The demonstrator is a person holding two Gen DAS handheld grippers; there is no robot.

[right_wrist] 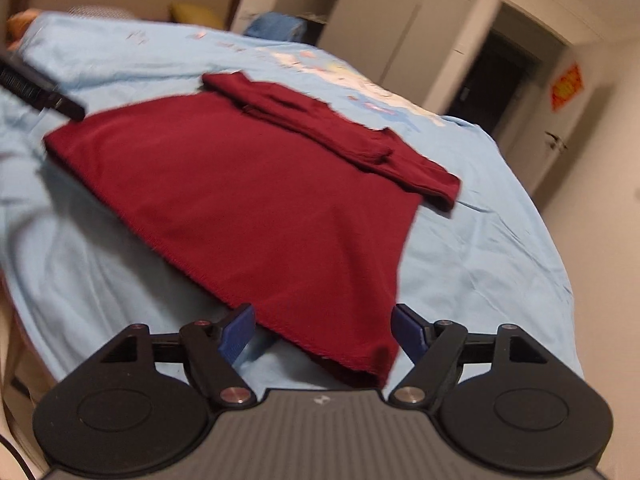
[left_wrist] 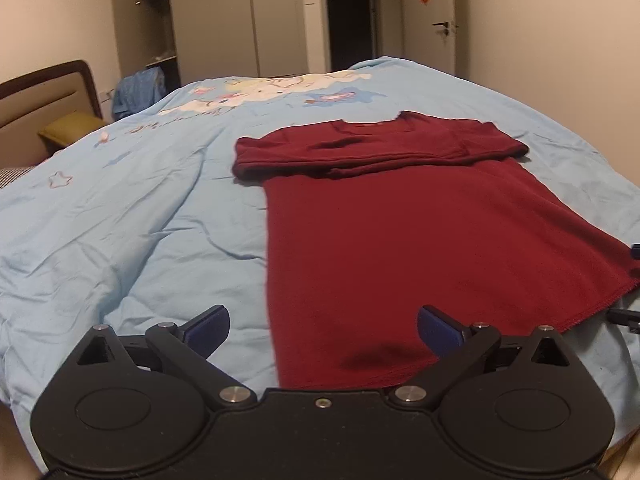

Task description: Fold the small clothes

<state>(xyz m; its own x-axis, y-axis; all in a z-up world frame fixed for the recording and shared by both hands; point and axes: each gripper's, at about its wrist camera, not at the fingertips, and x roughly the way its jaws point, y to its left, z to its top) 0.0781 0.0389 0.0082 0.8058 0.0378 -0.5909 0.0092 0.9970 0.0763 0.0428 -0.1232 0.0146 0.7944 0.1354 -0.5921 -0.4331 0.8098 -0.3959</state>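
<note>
A dark red T-shirt (left_wrist: 400,232) lies flat on the light blue bedspread (left_wrist: 132,216), its sleeves folded in across the chest near the collar. My left gripper (left_wrist: 323,330) is open, its blue pads straddling the shirt's near left hem corner just above the cloth. In the right wrist view the same shirt (right_wrist: 248,200) spreads ahead. My right gripper (right_wrist: 323,334) is open around the near right hem corner. The right gripper's tip peeks in at the left wrist view's right edge (left_wrist: 634,250); the left gripper's body shows at the upper left in the right wrist view (right_wrist: 36,88).
The bedspread has a cartoon print (left_wrist: 260,92) beyond the shirt. A headboard (left_wrist: 48,88) and yellow pillow (left_wrist: 68,126) stand at the left. A blue cloth (left_wrist: 138,90), wardrobe (left_wrist: 208,20), dark doorway (left_wrist: 350,16) and closed door (left_wrist: 430,20) lie behind the bed.
</note>
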